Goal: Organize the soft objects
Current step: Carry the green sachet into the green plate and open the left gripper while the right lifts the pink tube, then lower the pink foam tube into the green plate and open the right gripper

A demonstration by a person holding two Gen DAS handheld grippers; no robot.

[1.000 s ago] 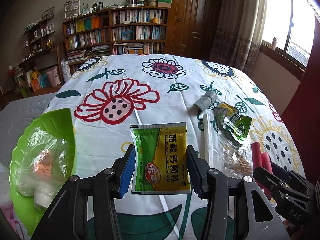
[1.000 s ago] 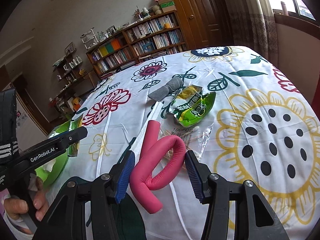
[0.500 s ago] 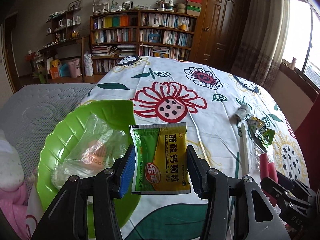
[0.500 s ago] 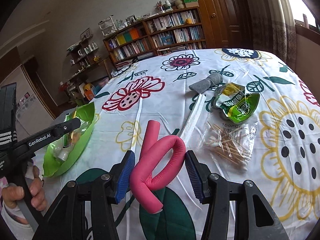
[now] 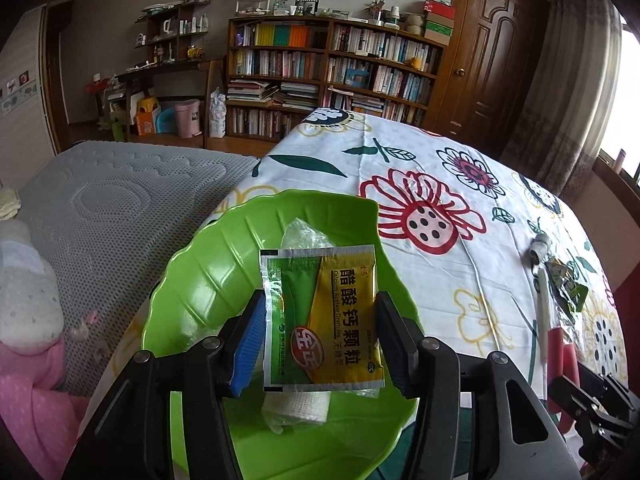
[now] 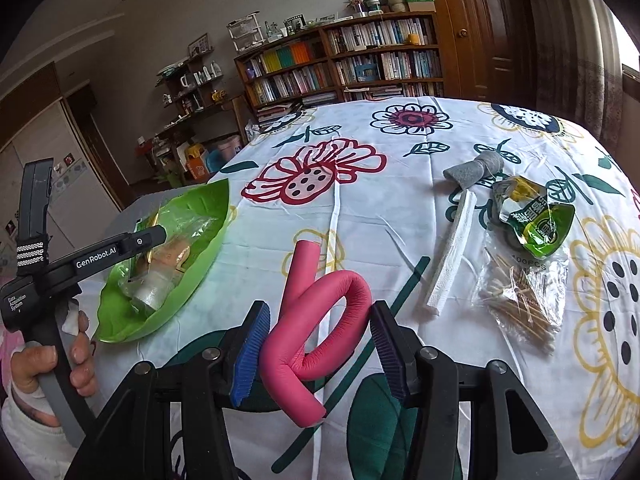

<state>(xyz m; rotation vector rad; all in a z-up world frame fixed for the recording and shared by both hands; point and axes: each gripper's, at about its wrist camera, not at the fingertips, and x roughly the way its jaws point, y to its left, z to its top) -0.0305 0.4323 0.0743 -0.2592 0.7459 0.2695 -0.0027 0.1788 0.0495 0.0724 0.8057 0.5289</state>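
Since the earlier frame the left tool (image 5: 320,344) had swung from over the flowered surface (image 5: 440,276) to above the green leaf-shaped plastic bowl (image 5: 212,264), pinching the green-and-yellow foil sachet (image 5: 322,316) over it. The right tool (image 6: 316,348) squeezed a bent pink foam roller (image 6: 320,320) beside the bowl. A clear-wrapped bundle (image 6: 160,280) already lay in the bowl; beyond the bowl a grey foam roll (image 6: 474,168), white strip (image 6: 448,256), green snack packet (image 6: 536,220) and bagged swabs (image 6: 520,296) remained.

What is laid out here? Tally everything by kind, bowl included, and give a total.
Foam tubes: 2 (pink tube, grey roll)
Printed packets: 2 (sachet, green packet)
Clear bags: 2 (swab bag, bag in bowl)
Strips: 1 (white strip)
Bowls: 1 (green bowl)
Total: 8
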